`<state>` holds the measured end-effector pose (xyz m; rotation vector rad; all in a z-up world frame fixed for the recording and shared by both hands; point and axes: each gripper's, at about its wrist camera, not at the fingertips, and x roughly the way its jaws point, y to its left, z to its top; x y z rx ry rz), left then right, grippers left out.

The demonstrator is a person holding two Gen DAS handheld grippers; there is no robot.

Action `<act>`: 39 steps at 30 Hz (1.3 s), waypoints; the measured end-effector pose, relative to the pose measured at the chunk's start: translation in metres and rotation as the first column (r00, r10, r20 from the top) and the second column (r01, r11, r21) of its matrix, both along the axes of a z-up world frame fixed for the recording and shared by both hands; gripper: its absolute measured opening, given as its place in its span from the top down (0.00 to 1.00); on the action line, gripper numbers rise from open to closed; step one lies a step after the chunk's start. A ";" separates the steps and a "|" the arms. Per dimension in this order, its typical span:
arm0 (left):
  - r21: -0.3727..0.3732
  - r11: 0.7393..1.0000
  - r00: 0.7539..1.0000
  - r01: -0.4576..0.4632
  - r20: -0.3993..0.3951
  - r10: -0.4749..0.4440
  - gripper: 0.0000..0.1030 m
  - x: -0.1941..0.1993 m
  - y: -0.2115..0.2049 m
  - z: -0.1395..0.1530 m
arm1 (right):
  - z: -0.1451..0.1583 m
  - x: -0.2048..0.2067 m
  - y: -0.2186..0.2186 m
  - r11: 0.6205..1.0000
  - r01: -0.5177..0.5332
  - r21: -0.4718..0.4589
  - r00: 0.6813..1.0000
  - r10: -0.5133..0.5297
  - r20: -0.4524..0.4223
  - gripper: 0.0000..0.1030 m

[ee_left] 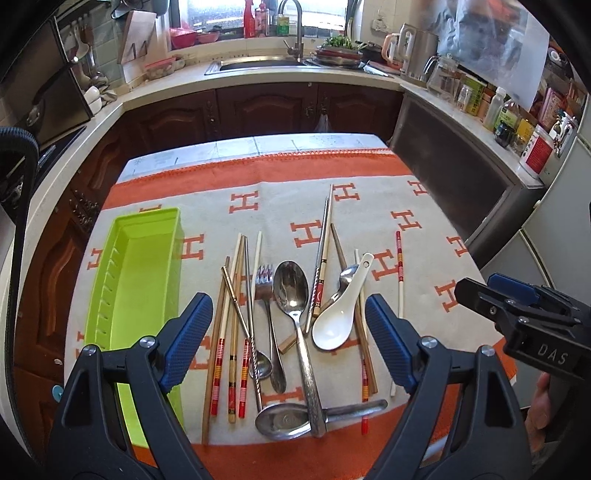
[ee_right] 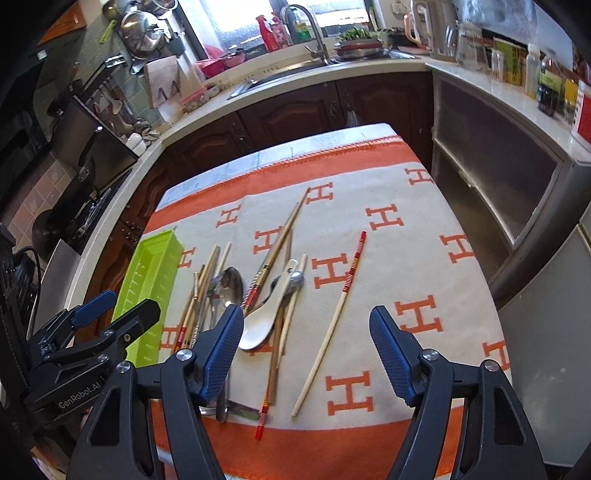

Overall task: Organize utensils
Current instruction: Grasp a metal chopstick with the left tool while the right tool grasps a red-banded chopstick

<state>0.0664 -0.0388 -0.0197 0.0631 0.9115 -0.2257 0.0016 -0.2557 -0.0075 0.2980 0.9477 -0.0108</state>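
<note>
Both the left tongs (ee_left: 290,334) and right tongs (ee_right: 306,349) hang spread and empty above the cloth-covered surface (ee_left: 369,173), where mixed utensils (ee_left: 295,291) lie piled just beside the green tray (ee_left: 147,229), one chopstick (ee_right: 334,317) lying apart

Sunlit kitchen window (ee_left: 258,14), dark wooden cabinets (ee_left: 258,107), steel sink (ee_left: 258,64)

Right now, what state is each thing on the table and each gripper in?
Left hand-held gripper: open, empty.
Right hand-held gripper: open, empty.
Green utensil tray: empty.
White ceramic spoon: bowl up, lying across chopsticks.
Large metal spoon: bowl up.
Fork: flat on the cloth.
</note>
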 end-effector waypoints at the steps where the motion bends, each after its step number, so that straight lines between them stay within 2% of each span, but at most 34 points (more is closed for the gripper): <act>1: -0.002 1.000 1.000 0.005 -0.007 -0.005 0.23 0.005 -0.002 -0.004 | -0.005 0.005 -0.003 1.000 0.006 0.001 1.000 -0.006 -0.013 0.33; 6: 0.021 1.000 0.996 0.006 -0.089 -0.004 0.45 0.034 -0.009 -0.035 | -0.040 0.031 -0.007 0.999 0.002 -0.039 0.996 -0.005 -0.085 0.44; 8: 0.009 1.000 0.990 0.008 -0.138 -0.007 0.48 0.044 -0.009 -0.052 | -0.059 0.042 -0.004 0.999 -0.016 -0.049 0.993 0.010 -0.120 0.50; 13: 0.001 1.000 0.981 0.001 -0.194 -0.001 0.49 0.056 -0.007 -0.079 | -0.098 0.063 0.013 0.989 -0.051 -0.140 0.987 0.028 -0.161 0.60; 17: 0.007 1.000 0.982 0.004 -0.188 -0.002 0.49 0.064 -0.009 -0.084 | -0.130 0.076 0.024 0.975 -0.089 -0.204 0.972 0.041 -0.231 0.68; 19: 0.006 1.000 0.981 0.012 -0.195 -0.011 0.49 0.066 -0.012 -0.083 | -0.131 0.074 0.030 0.962 -0.099 -0.255 0.976 0.045 -0.211 0.71; 21: 0.006 1.000 0.979 0.024 -0.204 -0.022 0.49 0.070 -0.018 -0.083 | -0.133 0.075 0.031 0.956 -0.103 -0.274 0.978 0.048 -0.202 0.77; 22: 0.006 1.000 0.978 0.029 -0.208 -0.027 0.51 0.073 -0.022 -0.083 | -0.134 0.074 0.029 0.955 -0.099 -0.279 0.981 0.045 -0.191 0.86; 24: 0.006 0.999 0.975 0.045 -0.217 -0.042 0.63 0.079 -0.029 -0.084 | -0.134 0.074 0.022 0.961 -0.089 -0.260 0.982 0.041 -0.184 0.90; 26: -0.010 0.998 0.970 0.065 -0.234 -0.065 0.70 0.088 -0.039 -0.086 | -0.132 0.074 0.010 0.975 -0.071 -0.212 0.983 0.033 -0.180 0.93; 30: -0.041 0.994 0.952 0.101 -0.287 -0.109 0.89 0.113 -0.059 -0.094 | -0.129 0.076 -0.022 0.997 -0.015 -0.082 0.981 -0.001 -0.192 0.94; 33: -0.011 0.995 0.950 0.099 -0.296 -0.098 0.95 0.133 -0.069 -0.101 | -0.128 0.075 -0.042 1.000 0.023 -0.021 0.980 -0.027 -0.199 0.95; 39: -0.007 0.996 0.943 0.084 -0.324 -0.082 0.96 0.162 -0.070 -0.107 | -0.132 0.074 -0.067 0.997 0.060 0.046 0.978 -0.050 -0.202 0.95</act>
